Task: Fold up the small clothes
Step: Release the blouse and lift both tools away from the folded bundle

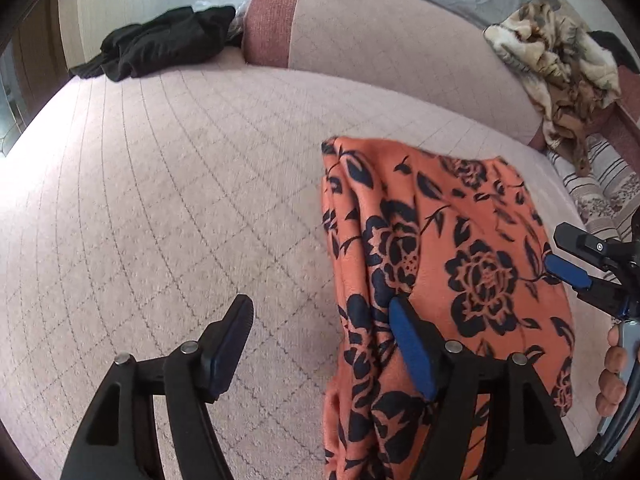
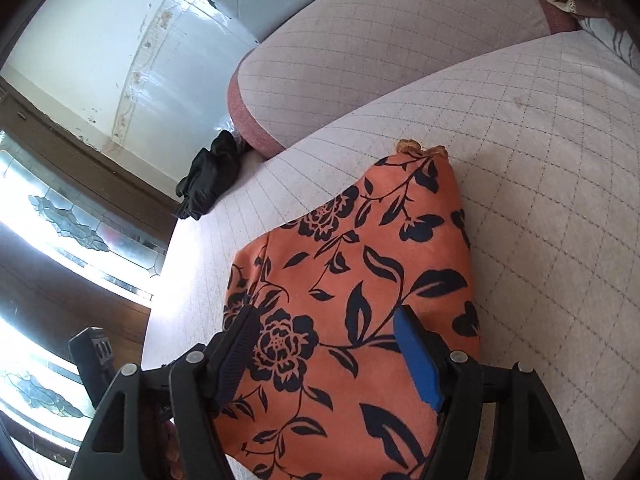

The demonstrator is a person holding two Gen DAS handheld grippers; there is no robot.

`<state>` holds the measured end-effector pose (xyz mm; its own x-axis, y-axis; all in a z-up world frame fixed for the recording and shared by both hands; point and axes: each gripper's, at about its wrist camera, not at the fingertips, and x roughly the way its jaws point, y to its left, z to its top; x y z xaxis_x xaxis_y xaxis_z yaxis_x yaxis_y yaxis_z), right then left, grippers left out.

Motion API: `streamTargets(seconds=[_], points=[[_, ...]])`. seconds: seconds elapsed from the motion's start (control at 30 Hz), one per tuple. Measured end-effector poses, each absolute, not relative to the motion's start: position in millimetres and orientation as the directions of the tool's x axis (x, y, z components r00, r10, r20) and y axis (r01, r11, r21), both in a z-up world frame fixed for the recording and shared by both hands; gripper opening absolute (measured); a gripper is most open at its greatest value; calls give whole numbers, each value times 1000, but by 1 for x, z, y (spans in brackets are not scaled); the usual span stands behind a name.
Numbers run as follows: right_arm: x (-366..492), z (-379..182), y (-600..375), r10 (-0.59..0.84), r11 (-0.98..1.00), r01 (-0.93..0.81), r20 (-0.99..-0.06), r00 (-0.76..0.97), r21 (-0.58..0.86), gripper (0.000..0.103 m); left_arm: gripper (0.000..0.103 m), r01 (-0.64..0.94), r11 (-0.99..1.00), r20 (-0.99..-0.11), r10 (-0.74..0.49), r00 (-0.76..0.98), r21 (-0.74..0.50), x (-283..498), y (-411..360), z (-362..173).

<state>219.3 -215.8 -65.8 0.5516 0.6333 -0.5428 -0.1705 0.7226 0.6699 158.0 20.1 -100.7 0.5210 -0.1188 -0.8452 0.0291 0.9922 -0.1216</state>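
Observation:
An orange garment with a dark blue flower print (image 1: 448, 264) lies folded on the pink quilted sofa seat (image 1: 180, 184). It also shows in the right wrist view (image 2: 352, 280). My left gripper (image 1: 324, 312) is open just above the seat, its right finger over the garment's left edge and its left finger over bare seat. My right gripper (image 2: 324, 320) is open and hovers over the near end of the garment, nothing between its fingers. It shows in the left wrist view (image 1: 576, 264) at the garment's right edge.
A black garment (image 1: 160, 42) lies crumpled at the seat's far left corner, also in the right wrist view (image 2: 212, 176). A beige patterned cloth (image 1: 560, 68) is heaped on the backrest (image 1: 380, 44) at the right. Striped cushions (image 1: 600, 188) sit beyond the garment.

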Motion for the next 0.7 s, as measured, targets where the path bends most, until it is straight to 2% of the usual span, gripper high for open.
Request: streamTargets(seconds=[0.07,0.13,0.3,0.43,0.6,0.63,0.7], points=[[232,-86,-218,628,716,-107,-570,530,689,74,74,11,989,-839,-132,527,-149,156,25,-99],[227,-84,-222,633,689,-90,-538,557,719,74,74,9,992,-829,-109,549,-125,149,26,-91],[187,-53,-212,576,769,-165,-557,598,618,75,77,-11,995,-812,-77,578,-103,129,28,-69],[140,-44,-211,491,840,-167,-591,640,517,88,84,-5,998,-768,-47,639,-65,100,21,-45],[87,-53,-208,357,915,-111,-654,666,387,97,84,26,999,-738,-41,674,-32,67,14,-23],[78,-56,-206,335,926,-102,-664,669,364,103,85,28,999,-736,-36,676,-23,61,12,-19],[63,-60,-202,267,953,-76,-690,673,295,103,85,33,999,-731,-35,681,-17,49,10,-14]])
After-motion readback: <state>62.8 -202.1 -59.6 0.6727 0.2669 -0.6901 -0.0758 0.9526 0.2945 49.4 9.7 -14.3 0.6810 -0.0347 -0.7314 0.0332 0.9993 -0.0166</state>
